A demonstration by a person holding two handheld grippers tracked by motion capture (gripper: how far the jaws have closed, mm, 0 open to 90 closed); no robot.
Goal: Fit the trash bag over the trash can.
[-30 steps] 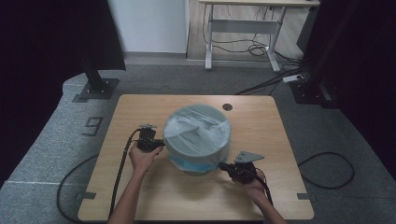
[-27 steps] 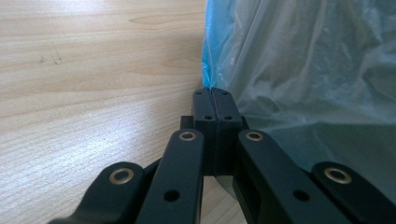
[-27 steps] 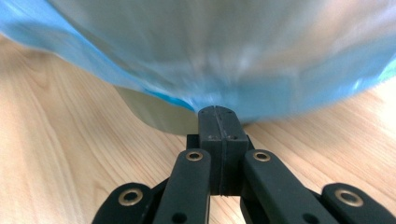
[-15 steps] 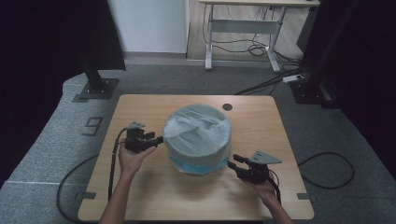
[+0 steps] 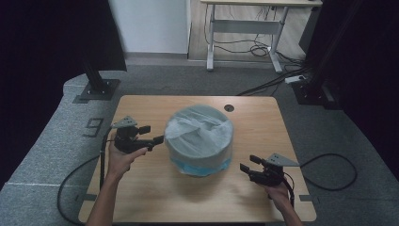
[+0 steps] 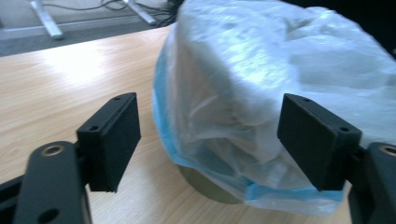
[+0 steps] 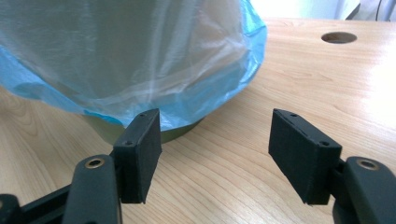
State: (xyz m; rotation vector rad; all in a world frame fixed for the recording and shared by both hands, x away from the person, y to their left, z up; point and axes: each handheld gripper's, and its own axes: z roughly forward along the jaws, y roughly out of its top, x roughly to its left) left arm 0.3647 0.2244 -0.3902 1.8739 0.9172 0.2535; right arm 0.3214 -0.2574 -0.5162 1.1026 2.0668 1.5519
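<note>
Both grippers [image 5: 159, 139] [image 5: 244, 165] just opened, empty; bag [image 5: 200, 129] thin and slippery, so pinch its blue hem [image 7: 224, 100] near the table's [image 5: 141, 193] centre.

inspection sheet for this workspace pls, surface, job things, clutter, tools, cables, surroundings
surface: wooden table, a round hole near its far edge.
job's things: round bin at the table's middle, wrapped in a clear plastic bag with a blue hem; the dark base shows below the hem.
clutter: nothing seen.
tools: left tool open beside the bin's left side, not touching; right tool open, apart from the bin at its near right. Both have just been opening, nothing between the jaws.
cables: one black cable trails from the left tool, another from the right onto the floor.
surroundings: grey carpet, a metal desk frame with loose wires behind, dark stands at both sides.
</note>
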